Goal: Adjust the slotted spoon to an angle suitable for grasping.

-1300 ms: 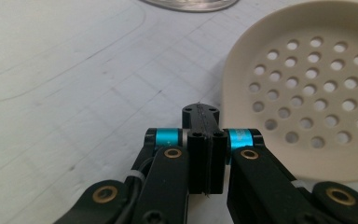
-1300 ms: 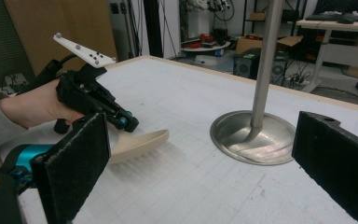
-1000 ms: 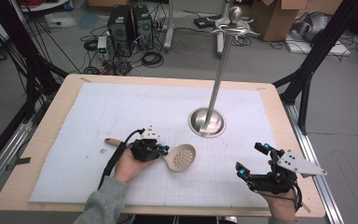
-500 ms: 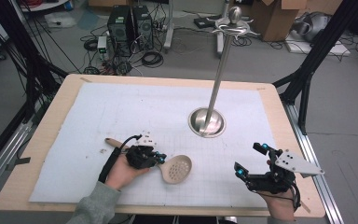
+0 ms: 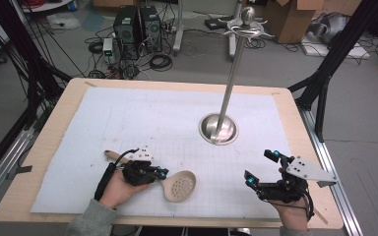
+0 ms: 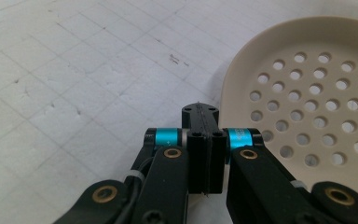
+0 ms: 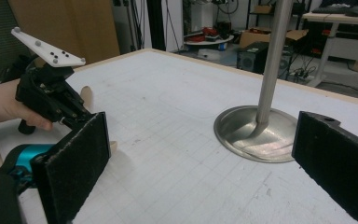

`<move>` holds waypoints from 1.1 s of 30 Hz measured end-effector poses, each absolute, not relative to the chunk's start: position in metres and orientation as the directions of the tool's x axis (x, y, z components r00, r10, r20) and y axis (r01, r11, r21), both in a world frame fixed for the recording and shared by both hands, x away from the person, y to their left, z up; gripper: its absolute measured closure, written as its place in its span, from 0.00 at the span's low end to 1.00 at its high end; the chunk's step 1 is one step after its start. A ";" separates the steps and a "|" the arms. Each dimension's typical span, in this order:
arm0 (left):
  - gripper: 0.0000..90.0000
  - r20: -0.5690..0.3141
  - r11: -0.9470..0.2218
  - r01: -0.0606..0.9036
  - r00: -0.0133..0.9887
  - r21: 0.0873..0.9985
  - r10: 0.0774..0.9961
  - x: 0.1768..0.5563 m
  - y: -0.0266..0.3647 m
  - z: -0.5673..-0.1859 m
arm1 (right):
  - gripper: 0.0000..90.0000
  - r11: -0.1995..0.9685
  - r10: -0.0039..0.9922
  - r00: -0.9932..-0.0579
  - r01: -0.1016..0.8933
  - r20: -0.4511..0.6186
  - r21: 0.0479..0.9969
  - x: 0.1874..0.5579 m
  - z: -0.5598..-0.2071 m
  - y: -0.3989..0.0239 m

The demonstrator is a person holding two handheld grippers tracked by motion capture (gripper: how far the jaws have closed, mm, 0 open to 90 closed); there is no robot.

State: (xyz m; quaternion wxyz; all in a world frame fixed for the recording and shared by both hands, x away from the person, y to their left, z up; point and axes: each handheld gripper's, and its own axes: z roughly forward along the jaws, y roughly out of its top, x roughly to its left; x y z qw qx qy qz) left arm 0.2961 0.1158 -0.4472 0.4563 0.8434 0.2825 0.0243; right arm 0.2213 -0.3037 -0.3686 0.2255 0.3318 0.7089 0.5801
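High view: at the bottom of the frame the left gripper (image 5: pixel 145 172) has its jaws pressed together on the handle of the perforated beige spoon (image 5: pixel 179 186), whose bowl lies on the white mat (image 5: pixel 152 118) just right of it. At lower right the right gripper (image 5: pixel 266 169) sits spread and empty. Farther up, right of centre, stands the metal stand (image 5: pixel 218 129). The pinch sits near the bowl; I judge the spoon could pivot or slip if lifted.

One slotted spoon (image 5: pixel 179 185), one metal stand (image 5: pixel 219 129), two grippers, one white mat (image 5: pixel 142 118), one table (image 5: pixel 44 142)
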 end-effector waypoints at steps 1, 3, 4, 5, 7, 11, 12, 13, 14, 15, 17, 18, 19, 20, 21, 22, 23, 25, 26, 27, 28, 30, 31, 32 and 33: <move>1.00 -0.214 -0.430 0.452 0.842 0.781 0.496 0.295 0.118 -0.447 | 0.03 0.107 0.730 -0.680 0.209 0.066 0.972 0.222 -0.368 -0.303; 1.00 -0.213 -0.433 0.449 0.844 0.782 0.492 0.291 0.122 -0.446 | 0.03 0.108 0.730 -0.681 0.209 0.065 0.972 0.222 -0.368 -0.303; 1.00 -0.213 -0.431 0.447 0.845 0.784 0.490 0.289 0.124 -0.446 | 0.03 0.108 0.728 -0.683 0.201 0.060 0.974 0.223 -0.368 -0.303; 1.00 -0.214 -0.428 0.445 0.846 0.787 0.488 0.288 0.125 -0.446 | 0.03 0.108 0.729 -0.682 0.199 0.059 0.974 0.223 -0.368 -0.302; 1.00 -0.174 -0.435 0.411 0.855 0.801 0.488 0.284 0.130 -0.445 | 0.03 0.111 0.726 -0.685 0.207 0.063 0.972 0.224 -0.369 -0.300; 1.00 -0.184 -0.390 0.404 0.851 0.827 0.492 0.281 0.143 -0.439 | 0.03 0.116 0.718 -0.693 0.204 0.060 0.972 0.225 -0.368 -0.297; 1.00 -0.184 -0.381 0.403 0.848 0.832 0.497 0.280 0.149 -0.437 | 0.03 0.117 0.716 -0.696 0.198 0.055 0.973 0.226 -0.368 -0.297; 1.00 -0.182 -0.378 0.404 0.846 0.833 0.501 0.280 0.155 -0.435 | 0.03 0.113 0.716 -0.695 0.197 0.058 0.974 0.226 -0.367 -0.296; 1.00 -0.183 -0.370 0.407 0.840 0.835 0.511 0.279 0.161 -0.434 | 0.03 0.113 0.716 -0.695 0.197 0.058 0.974 0.226 -0.367 -0.296; 1.00 -0.180 -0.370 0.415 0.830 0.831 0.528 0.278 0.172 -0.433 | 0.03 0.107 0.717 -0.694 0.200 0.063 0.974 0.228 -0.367 -0.297; 1.00 -0.171 -0.372 0.414 0.826 0.831 0.537 0.277 0.178 -0.433 | 0.03 0.107 0.717 -0.695 0.197 0.062 0.975 0.229 -0.367 -0.296; 1.00 -0.172 -0.367 0.417 0.822 0.832 0.543 0.277 0.183 -0.433 | 0.03 0.105 0.716 -0.695 0.202 0.067 0.974 0.229 -0.367 -0.296; 1.00 -0.177 -0.359 0.423 0.816 0.832 0.551 0.277 0.188 -0.433 | 0.03 0.106 0.714 -0.697 0.200 0.065 0.974 0.230 -0.367 -0.295; 1.00 -0.175 -0.355 0.423 0.812 0.834 0.556 0.277 0.192 -0.433 | 0.03 0.109 0.711 -0.700 0.197 0.062 0.974 0.231 -0.367 -0.293; 1.00 -0.169 -0.355 0.422 0.809 0.834 0.563 0.276 0.196 -0.433 | 0.03 0.112 0.706 -0.705 0.196 0.061 0.974 0.232 -0.367 -0.291; 1.00 -0.155 -0.362 0.415 0.808 0.835 0.569 0.275 0.199 -0.433 | 0.03 0.112 0.706 -0.705 0.196 0.061 0.974 0.232 -0.367 -0.291; 1.00 -0.154 -0.362 0.413 0.809 0.836 0.567 0.275 0.201 -0.434 | 0.03 0.112 0.702 -0.710 0.193 0.060 0.975 0.233 -0.366 -0.288; 1.00 -0.155 -0.367 0.425 0.802 0.828 0.577 0.275 0.205 -0.437 | 0.03 0.115 0.701 -0.711 0.197 0.062 0.974 0.233 -0.366 -0.287; 1.00 -0.159 -0.369 0.437 0.795 0.821 0.586 0.276 0.206 -0.438 | 0.03 0.115 0.699 -0.713 0.188 0.055 0.975 0.235 -0.366 -0.287; 1.00 -0.157 -0.377 0.440 0.794 0.815 0.587 0.276 0.207 -0.439 | 0.03 0.117 0.696 -0.716 0.190 0.056 0.975 0.236 -0.367 -0.286; 1.00 -0.161 -0.375 0.445 0.791 0.813 0.590 0.277 0.208 -0.441 | 0.03 0.117 0.696 -0.716 0.190 0.056 0.975 0.236 -0.367 -0.286; 1.00 -0.155 -0.387 0.456 0.784 0.801 0.601 0.278 0.208 -0.443 | 0.03 0.122 0.694 -0.718 0.190 0.054 0.974 0.236 -0.367 -0.285; 1.00 -0.150 -0.390 0.460 0.778 0.798 0.610 0.279 0.208 -0.444 | 0.03 0.121 0.695 -0.717 0.193 0.055 0.974 0.236 -0.367 -0.285; 1.00 -0.138 -0.407 0.462 0.777 0.788 0.615 0.280 0.210 -0.445 | 0.03 0.121 0.695 -0.717 0.196 0.058 0.973 0.235 -0.367 -0.285; 1.00 -0.137 -0.409 0.466 0.773 0.785 0.619 0.281 0.211 -0.446 | 0.03 0.119 0.696 -0.716 0.191 0.055 0.974 0.235 -0.367 -0.285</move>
